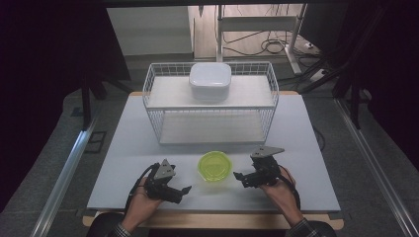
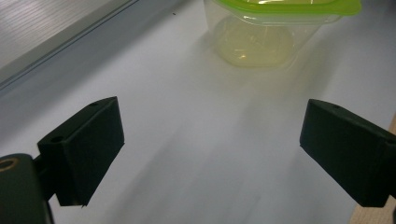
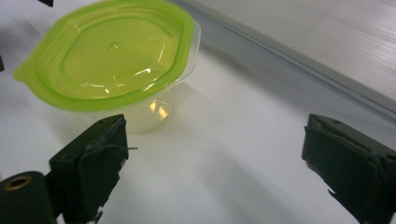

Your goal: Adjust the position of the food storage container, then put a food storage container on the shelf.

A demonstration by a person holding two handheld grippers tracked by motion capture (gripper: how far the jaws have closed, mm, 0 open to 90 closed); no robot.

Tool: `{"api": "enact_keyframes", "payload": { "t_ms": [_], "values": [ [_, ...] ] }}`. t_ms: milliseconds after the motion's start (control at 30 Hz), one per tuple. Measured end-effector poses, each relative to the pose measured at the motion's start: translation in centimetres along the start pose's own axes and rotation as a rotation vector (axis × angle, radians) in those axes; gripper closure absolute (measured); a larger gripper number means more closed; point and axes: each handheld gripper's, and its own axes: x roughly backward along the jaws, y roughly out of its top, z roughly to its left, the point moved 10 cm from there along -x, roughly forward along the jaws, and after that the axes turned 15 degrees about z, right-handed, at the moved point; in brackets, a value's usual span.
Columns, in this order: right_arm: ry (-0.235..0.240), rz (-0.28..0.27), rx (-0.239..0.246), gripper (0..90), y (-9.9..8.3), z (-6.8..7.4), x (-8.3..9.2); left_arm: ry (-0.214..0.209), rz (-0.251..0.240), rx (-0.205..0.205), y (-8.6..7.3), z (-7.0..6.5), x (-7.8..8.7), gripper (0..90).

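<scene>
Lime-green lid on a clear plastic round container marks the landmark: it sits on the pale tabletop, in front of the white wire basket. Right tongs stand just right of the container, released and empty. Left tongs wait left of it, equally spread and empty, slightly farther off. The container has no long axis.

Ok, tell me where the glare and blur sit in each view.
High view: dark, vignetted edges, evenly lit table. Left gripper view: the container is soft, the tabletop smeared. Right gripper view: sharp, with bright glints on the green lid.
</scene>
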Motion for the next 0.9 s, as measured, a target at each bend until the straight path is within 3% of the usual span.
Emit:
{"api": "enact_keyframes", "payload": {
  "t_ms": [167, 400, 633, 900],
  "values": [
    [0.002, -0.005, 0.002, 4.5, 0.1, -0.1, -0.1, -0.004, 0.0, 0.0, 0.0, 0.1, 0.0, 6.2],
    [0.051, 0.008, -0.015, 4.8, 0.5, 0.4, 0.0, -0.005, -0.002, -0.001, 0.0, 0.0, 0.0, 6.1],
    [0.132, 0.032, -0.074, 4.4, 1.4, 0.7, 0.1, -0.004, 0.0, 0.0, 0.0, 0.0, -0.1, 6.1],
    [0.209, 0.032, -0.126, 28.7, 3.0, 0.4, 0.3, -0.003, 0.003, -0.001, 0.0, 0.0, -0.2, 6.1]
  ]
}}
